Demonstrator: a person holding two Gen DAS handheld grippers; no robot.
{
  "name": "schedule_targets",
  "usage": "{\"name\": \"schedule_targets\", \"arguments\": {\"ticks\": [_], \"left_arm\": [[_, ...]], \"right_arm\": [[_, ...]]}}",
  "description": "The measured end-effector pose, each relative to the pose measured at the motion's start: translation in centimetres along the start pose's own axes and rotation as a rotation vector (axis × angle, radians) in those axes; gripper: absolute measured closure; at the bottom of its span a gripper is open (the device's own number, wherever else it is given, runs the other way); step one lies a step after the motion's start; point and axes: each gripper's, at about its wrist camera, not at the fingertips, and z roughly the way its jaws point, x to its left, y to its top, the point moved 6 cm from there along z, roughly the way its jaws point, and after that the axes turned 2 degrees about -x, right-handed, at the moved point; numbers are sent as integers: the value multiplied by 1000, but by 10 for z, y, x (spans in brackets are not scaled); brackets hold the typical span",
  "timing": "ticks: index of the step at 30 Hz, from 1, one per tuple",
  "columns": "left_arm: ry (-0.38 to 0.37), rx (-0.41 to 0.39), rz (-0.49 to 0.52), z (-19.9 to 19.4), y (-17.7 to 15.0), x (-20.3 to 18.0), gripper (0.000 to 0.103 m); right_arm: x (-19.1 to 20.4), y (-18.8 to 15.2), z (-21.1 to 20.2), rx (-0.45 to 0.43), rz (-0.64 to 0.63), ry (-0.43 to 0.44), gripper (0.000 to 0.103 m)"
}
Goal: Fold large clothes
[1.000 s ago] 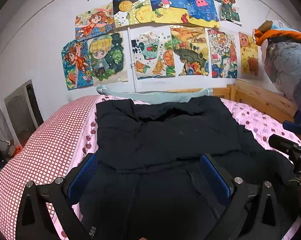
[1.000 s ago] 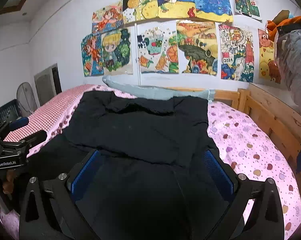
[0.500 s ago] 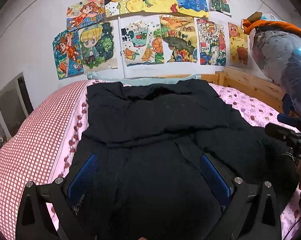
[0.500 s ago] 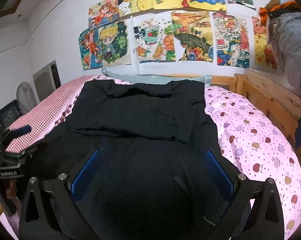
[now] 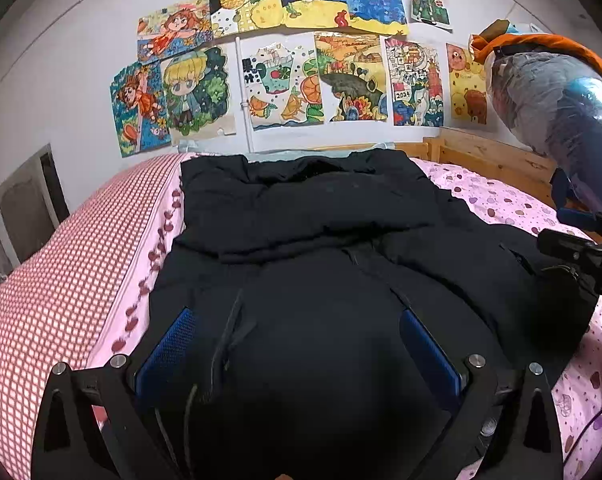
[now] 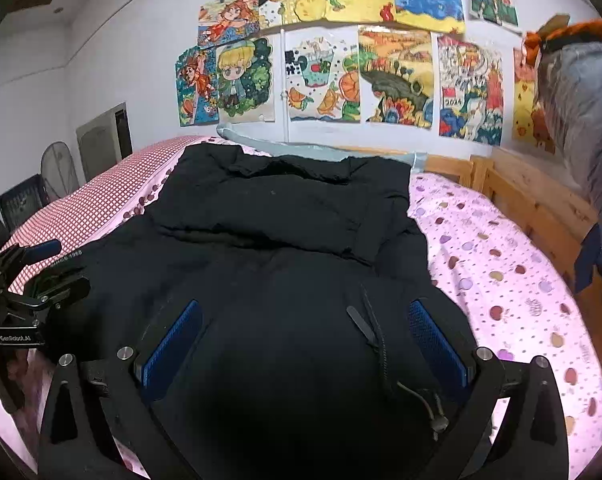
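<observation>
One black padded coat [image 5: 309,248] lies spread along the middle of the bed, its far end reaching the headboard edge and folded back on itself into a doubled layer, its near end bulging up between the fingers of both tools. The left gripper [image 5: 297,348] has its jaws wide, the two blue pads either side of a mound of black cloth, not pinching it. The right gripper [image 6: 305,340] is likewise spread wide over the coat's near right part, where one drawcord with a toggle [image 6: 437,420] trails by its right finger. Each gripper shows at the edge of the other's view, over the coat's sides. Under the coat lies one pink spotted sheet [image 6: 501,264], bare toward the right edge, and one red-checked cover [image 5: 61,264] along the left edge. One wooden bed frame [image 6: 533,200] borders the right side. Ten coloured drawings [image 5: 293,64] hang on the wall beyond the headboard.
</observation>
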Motion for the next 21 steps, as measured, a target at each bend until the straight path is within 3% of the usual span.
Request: {"name": "schedule_targets", "arguments": {"ticks": [4, 9, 15, 21], "left_arm": [[-7, 29, -4, -7, -14, -1, 0], [-29, 65, 118, -25, -34, -4, 0], [-82, 111, 171, -46, -48, -1, 0], [32, 198, 289, -46, -72, 2, 0]], "right_arm": [[9, -6, -12, 35, -99, 63, 2], [20, -23, -30, 100, -318, 112, 2], [19, -35, -45, 152, -341, 149, 2], [12, -50, -42, 206, -362, 122, 2]]}}
